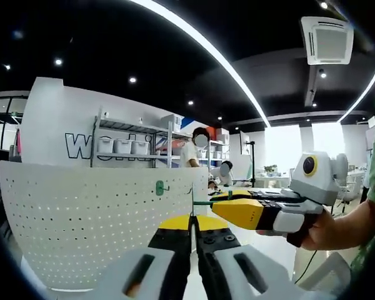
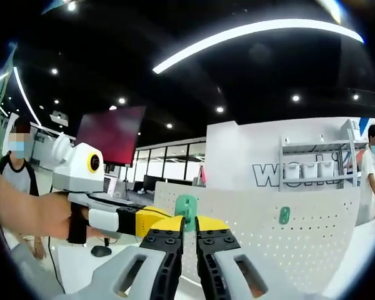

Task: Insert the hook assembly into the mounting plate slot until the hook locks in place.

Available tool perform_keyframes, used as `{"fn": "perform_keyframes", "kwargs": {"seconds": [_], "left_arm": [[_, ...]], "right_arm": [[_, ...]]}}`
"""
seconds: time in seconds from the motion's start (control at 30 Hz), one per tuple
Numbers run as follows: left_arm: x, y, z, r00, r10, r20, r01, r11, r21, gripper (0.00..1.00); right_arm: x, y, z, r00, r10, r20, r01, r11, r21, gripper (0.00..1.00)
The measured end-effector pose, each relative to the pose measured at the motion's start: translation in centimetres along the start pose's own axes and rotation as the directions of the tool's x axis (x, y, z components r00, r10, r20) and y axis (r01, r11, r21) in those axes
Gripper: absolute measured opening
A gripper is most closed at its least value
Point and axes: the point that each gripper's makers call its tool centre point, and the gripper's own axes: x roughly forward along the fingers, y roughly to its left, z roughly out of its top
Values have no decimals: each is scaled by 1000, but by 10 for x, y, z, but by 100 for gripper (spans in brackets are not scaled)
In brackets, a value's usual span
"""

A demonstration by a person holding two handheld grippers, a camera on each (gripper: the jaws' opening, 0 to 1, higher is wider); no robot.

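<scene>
In the left gripper view we see our left tool (image 1: 192, 226) rising from the bottom with its yellow-tipped jaws brought together, and we cannot make out anything pinched between them. Just beyond the tips stands the white perforated mounting plate (image 1: 81, 225), upright and curving across the left half of the view, and on its face, above and to the left of the tool tips and apart from them, sits a small green hook (image 1: 159, 187) already set in the holes. From the right of that view our right tool (image 1: 237, 209) reaches in sideways, held by a hand (image 1: 328, 228), its yellow jaws pointing at the plate's right edge with a thin green piece showing at their tips, close to the left tool's tips. In the right gripper view the right tool (image 2: 187, 228) has its jaws clamped on a green hook assembly (image 2: 186, 209), which stands up between the tips and overlaps the plate (image 2: 312, 244) behind it; we cannot tell whether it touches the plate yet. The mounted green hook (image 2: 284, 215) lies to the right of the held piece, well apart from it on the same face. The left tool (image 2: 144, 220) enters from the left, its yellow tip just beside the right tool's jaws. Behind the plate stand metal shelves with white bins (image 1: 122, 145), and a person in a white shirt (image 1: 189, 153) stands near them.
</scene>
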Motion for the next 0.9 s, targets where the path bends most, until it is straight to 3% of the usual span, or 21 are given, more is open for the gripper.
{"fn": "perform_keyframes", "kwargs": {"seconds": [0.3, 0.9], "left_arm": [[-2, -3, -2, 1000, -8, -7, 8, 1000, 6, 1], [0, -5, -3, 1000, -18, -13, 18, 1000, 19, 1]], "right_arm": [[4, 4, -3, 998, 34, -50, -35, 999, -8, 4], [9, 4, -6, 997, 40, -66, -41, 999, -17, 2]]}}
